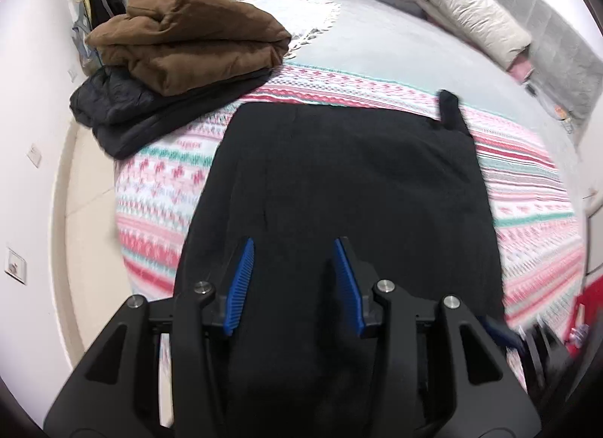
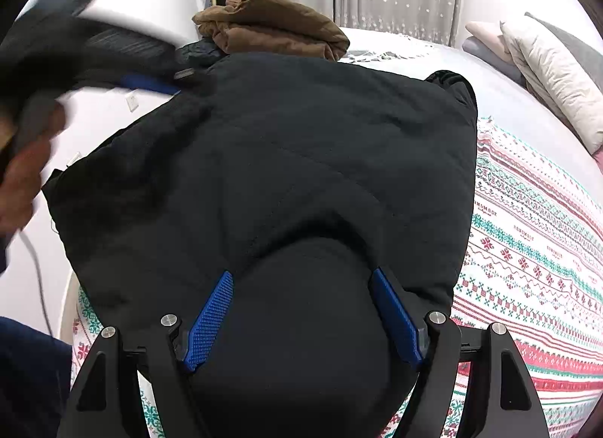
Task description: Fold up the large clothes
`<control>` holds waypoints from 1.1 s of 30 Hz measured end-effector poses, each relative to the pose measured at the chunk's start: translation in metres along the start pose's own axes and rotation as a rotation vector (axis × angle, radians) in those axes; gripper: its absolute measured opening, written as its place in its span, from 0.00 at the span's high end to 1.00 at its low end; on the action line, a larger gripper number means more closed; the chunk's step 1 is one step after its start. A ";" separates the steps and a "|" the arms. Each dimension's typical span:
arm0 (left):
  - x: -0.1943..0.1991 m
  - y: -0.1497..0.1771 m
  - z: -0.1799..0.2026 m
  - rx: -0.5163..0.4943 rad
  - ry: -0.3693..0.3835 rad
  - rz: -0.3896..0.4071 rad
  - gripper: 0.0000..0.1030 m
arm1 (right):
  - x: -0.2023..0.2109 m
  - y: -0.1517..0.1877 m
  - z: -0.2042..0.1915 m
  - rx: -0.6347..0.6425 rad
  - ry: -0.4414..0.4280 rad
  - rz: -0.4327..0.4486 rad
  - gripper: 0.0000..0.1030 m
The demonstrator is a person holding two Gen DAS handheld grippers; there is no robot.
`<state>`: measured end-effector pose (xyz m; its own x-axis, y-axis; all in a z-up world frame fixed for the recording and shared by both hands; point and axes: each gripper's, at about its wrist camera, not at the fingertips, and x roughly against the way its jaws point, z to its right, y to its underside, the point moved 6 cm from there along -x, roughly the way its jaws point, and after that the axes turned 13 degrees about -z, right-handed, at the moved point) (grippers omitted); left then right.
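Black padded jacket [image 2: 286, 159] lies spread across the near part of the bed [image 1: 395, 57], on the patterned knit blanket [image 1: 527, 189]. Left hand-held gripper [image 1: 292, 280]: fingers apart, hovering over the jacket's near edge, nothing between the pads. Right hand-held gripper [image 2: 301, 321]: fingers apart, with a rounded bulge of jacket fabric sitting between them; not clamped as far as I can tell. In the right view the other tool appears blurred at the jacket's far-left corner.

Judgement: fold in progress. To do it well, close each tool on both layers at the hem, lift evenly, carry toward the far edge, align edges before letting go.

Surroundings: folded brown garment [image 1: 188, 38] stacked on a dark quilted one [image 1: 124, 114] at far left, near the jacket's far corner; could crowd the fold. Pillows [image 1: 463, 8] far right, well apart. Dark tab [image 1: 450, 106] sticks out at the far right corner; tuck in.
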<state>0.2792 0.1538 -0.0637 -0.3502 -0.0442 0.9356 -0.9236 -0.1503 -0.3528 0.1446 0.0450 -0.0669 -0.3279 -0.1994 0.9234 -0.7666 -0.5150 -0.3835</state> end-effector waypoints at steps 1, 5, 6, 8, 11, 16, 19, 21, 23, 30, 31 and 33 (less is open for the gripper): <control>-0.008 -0.006 -0.001 0.005 -0.028 -0.006 0.52 | 0.000 0.000 0.000 0.001 0.000 0.002 0.24; -0.052 -0.015 -0.015 0.078 -0.044 -0.099 0.35 | 0.000 0.002 0.000 0.009 -0.003 0.025 0.24; -0.055 -0.014 -0.017 0.086 -0.032 -0.102 0.34 | -0.001 0.002 -0.001 0.016 0.004 0.028 0.24; -0.058 -0.013 -0.019 0.085 -0.021 -0.099 0.33 | 0.000 0.002 -0.002 0.022 0.007 0.029 0.24; -0.053 -0.011 -0.018 0.077 -0.018 -0.080 0.33 | 0.002 0.001 -0.001 0.021 0.005 0.031 0.24; -0.023 0.011 -0.033 0.098 0.065 -0.095 0.33 | 0.016 0.002 0.000 0.021 0.023 0.046 0.18; -0.006 0.037 -0.036 0.038 0.046 -0.073 0.28 | 0.028 0.002 0.010 -0.005 -0.036 0.035 0.12; 0.000 0.056 -0.042 0.013 0.041 -0.068 0.20 | 0.041 0.002 0.022 -0.055 -0.133 0.032 0.11; 0.002 0.070 -0.047 0.019 0.091 -0.080 0.19 | 0.054 0.002 0.043 -0.151 -0.245 0.043 0.11; -0.016 0.107 -0.074 0.209 0.409 -0.187 0.09 | 0.013 0.022 0.100 -0.542 -0.632 -0.091 0.07; -0.020 0.110 -0.076 0.230 0.450 -0.206 0.08 | 0.003 0.026 0.101 -0.582 -0.674 -0.122 0.07; -0.025 0.115 -0.078 0.256 0.498 -0.229 0.05 | -0.005 0.029 0.101 -0.621 -0.733 -0.130 0.05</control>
<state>0.1698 0.2143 -0.1284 -0.2348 0.4756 0.8477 -0.9388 -0.3372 -0.0709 0.1801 -0.0532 -0.0814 0.0446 -0.7508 0.6591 -0.9966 -0.0796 -0.0232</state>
